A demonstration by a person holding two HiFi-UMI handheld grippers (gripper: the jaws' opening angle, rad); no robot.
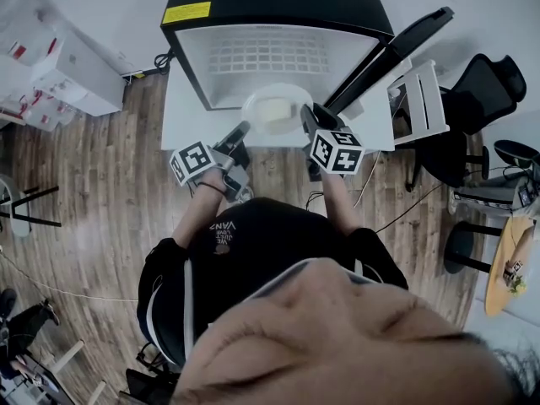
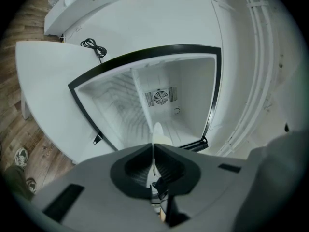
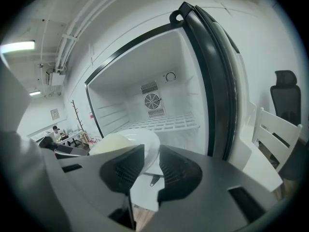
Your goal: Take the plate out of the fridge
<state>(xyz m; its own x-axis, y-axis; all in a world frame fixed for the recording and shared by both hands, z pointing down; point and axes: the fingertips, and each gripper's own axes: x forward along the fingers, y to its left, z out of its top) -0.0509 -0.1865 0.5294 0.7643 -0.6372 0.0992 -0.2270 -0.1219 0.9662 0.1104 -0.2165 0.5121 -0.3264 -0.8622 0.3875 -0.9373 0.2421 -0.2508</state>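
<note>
A person stands facing a small black-framed fridge (image 1: 278,7) that sits on a white surface (image 1: 181,116), with a pair of tongs in each hand. The fridge door (image 1: 396,45) is swung wide open to the right. A round white plate (image 1: 272,108) with a pale cream middle hangs just outside the fridge opening, over the front of the surface, between the two pairs of tongs. The left tongs (image 2: 153,146) are pinched almost fully together on the plate's thin rim, which shows edge-on between them. The right tongs (image 3: 150,149) sit at a middling width with the opposite rim caught between their tips. Inside the fridge are a white wire shelf (image 3: 164,122) and a round fan grille (image 3: 152,101) on the back wall. A white chair (image 1: 422,99) stands just right of the surface on the wood floor (image 1: 101,192).
</note>
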